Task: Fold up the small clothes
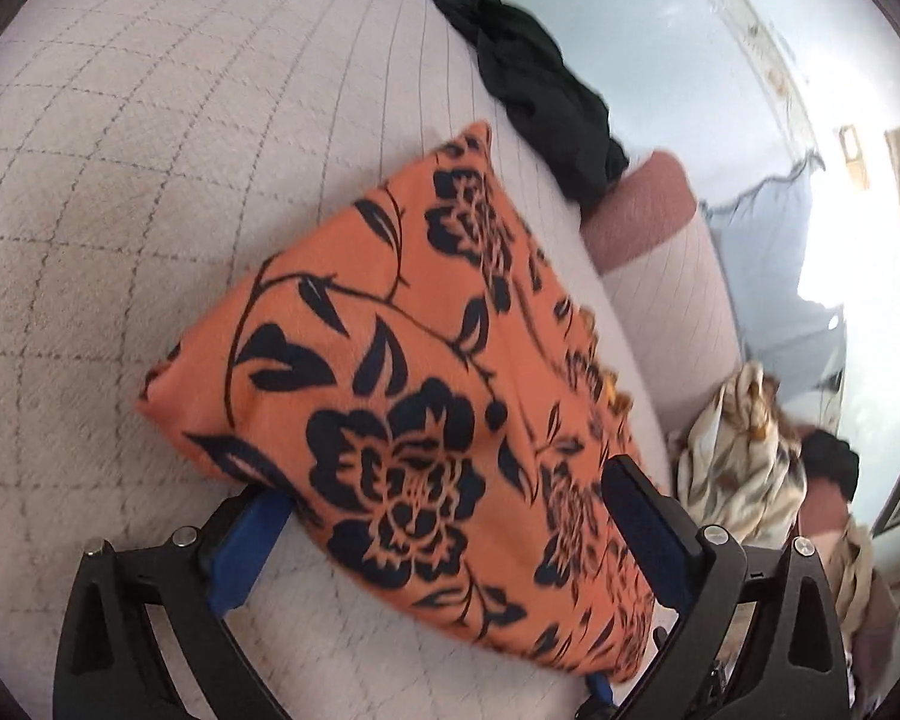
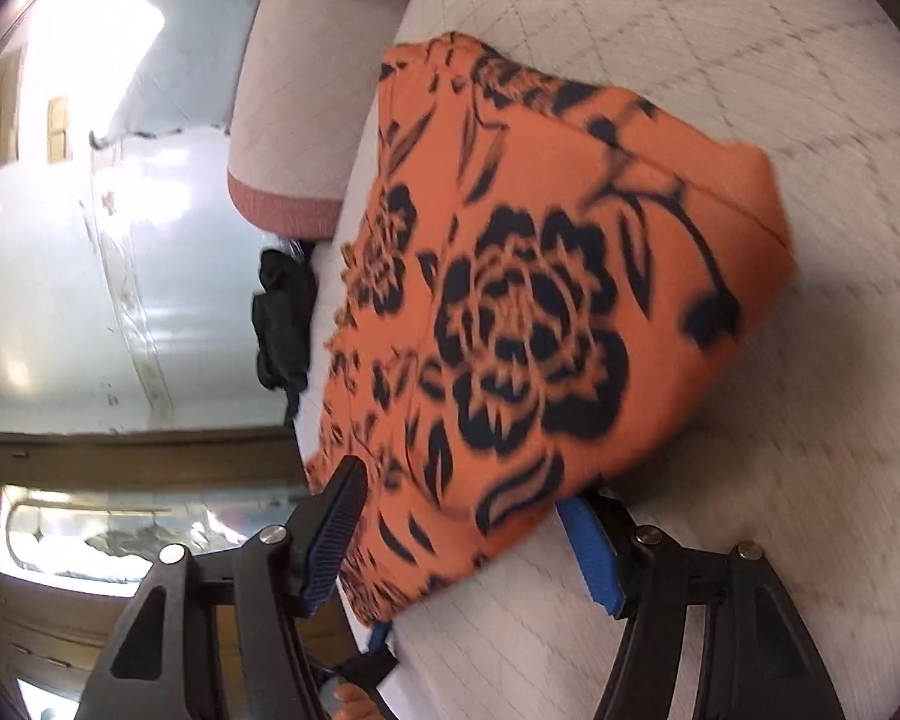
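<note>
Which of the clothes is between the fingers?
The orange cloth with black flowers. The black garment and the cream patterned one lie farther off, at the sofa's edge.

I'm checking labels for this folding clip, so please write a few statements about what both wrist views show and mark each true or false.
1. The orange floral garment lies on the quilted cushion. True.
2. The garment is plain blue. False: it is orange with a black flower print.
3. A black cloth lies at the cushion's edge. True.
4. The left tool is far from the garment. False: the garment lies between its open fingers.
5. The right tool is shut on the black cloth. False: it is open around the orange garment.
</note>
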Motion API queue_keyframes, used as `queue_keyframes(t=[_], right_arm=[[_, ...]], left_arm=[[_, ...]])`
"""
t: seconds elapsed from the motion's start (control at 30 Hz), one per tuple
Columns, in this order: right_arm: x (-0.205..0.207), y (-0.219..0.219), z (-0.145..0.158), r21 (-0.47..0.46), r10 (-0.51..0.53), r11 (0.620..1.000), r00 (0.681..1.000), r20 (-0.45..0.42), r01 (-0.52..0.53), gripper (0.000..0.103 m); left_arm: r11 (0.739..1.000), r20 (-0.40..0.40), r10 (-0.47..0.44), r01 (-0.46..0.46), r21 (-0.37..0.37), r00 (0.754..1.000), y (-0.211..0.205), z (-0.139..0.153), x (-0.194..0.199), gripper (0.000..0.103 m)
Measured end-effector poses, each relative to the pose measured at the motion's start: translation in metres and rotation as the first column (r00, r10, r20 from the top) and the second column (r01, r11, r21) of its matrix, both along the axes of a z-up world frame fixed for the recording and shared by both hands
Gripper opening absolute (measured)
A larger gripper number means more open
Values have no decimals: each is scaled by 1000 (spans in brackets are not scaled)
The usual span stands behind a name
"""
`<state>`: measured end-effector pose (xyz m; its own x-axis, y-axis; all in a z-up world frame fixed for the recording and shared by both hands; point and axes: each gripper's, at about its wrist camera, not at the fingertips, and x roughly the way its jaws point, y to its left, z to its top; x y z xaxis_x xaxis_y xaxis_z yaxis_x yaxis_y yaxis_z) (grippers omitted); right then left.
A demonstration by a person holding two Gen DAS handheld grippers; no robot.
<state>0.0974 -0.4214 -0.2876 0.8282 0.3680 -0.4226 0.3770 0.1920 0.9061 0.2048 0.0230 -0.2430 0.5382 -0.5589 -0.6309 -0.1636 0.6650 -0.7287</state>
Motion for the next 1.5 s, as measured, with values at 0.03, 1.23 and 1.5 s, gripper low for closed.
queue_keyframes(t=[0.03,1.23,1.5], right_arm=[[3,-2,0,3,-13,1000,1000,11,13,68],[-94,-14,45,-215,-155,967,986,-57,139,16],[-84,-35,20,-76,-266,961,964,4,266,87]], left_arm=[[1000,17,6,-6,16,1000,0,2,-2,99],[998,-55,-32,30,-50,998,35,-13,-58,35],[995,26,-38,40,-88,999,12,-5,-55,81]])
